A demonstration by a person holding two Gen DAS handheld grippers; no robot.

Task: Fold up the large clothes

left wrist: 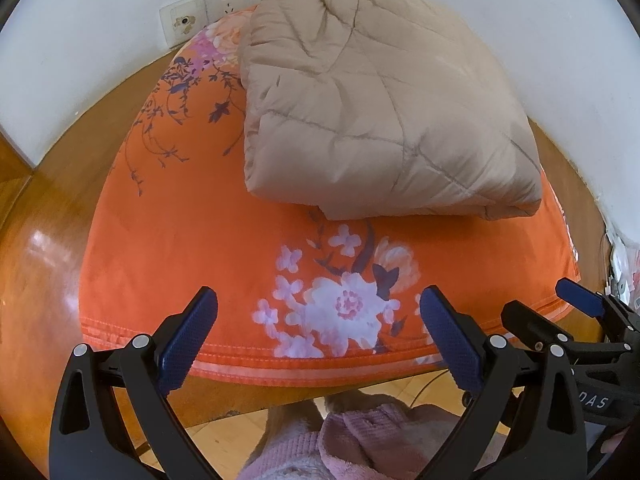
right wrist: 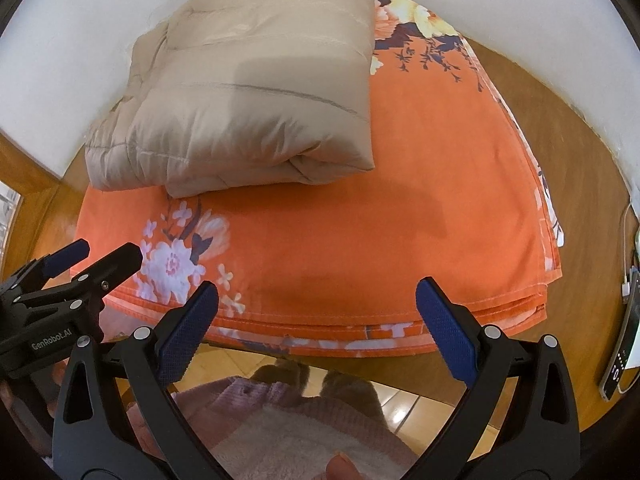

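A folded orange floral sheet point(left wrist: 192, 240) lies flat on the wooden table, also in the right wrist view point(right wrist: 420, 208). A folded beige quilted garment point(left wrist: 380, 112) sits on its far part, against the wall; it also shows in the right wrist view point(right wrist: 256, 92). My left gripper point(left wrist: 318, 308) is open and empty, just above the sheet's near hem. My right gripper point(right wrist: 318, 300) is open and empty over the near hem too. The right gripper appears at the right in the left wrist view point(left wrist: 560, 304), and the left gripper at the left in the right wrist view point(right wrist: 104, 256).
The wooden table point(left wrist: 44, 264) stands against a white wall with power sockets point(left wrist: 228, 0). A phone with a white cable point(right wrist: 624, 344) lies at the table's right edge. A pink towel-like cloth point(left wrist: 352, 440) and wooden floor are below the near edge.
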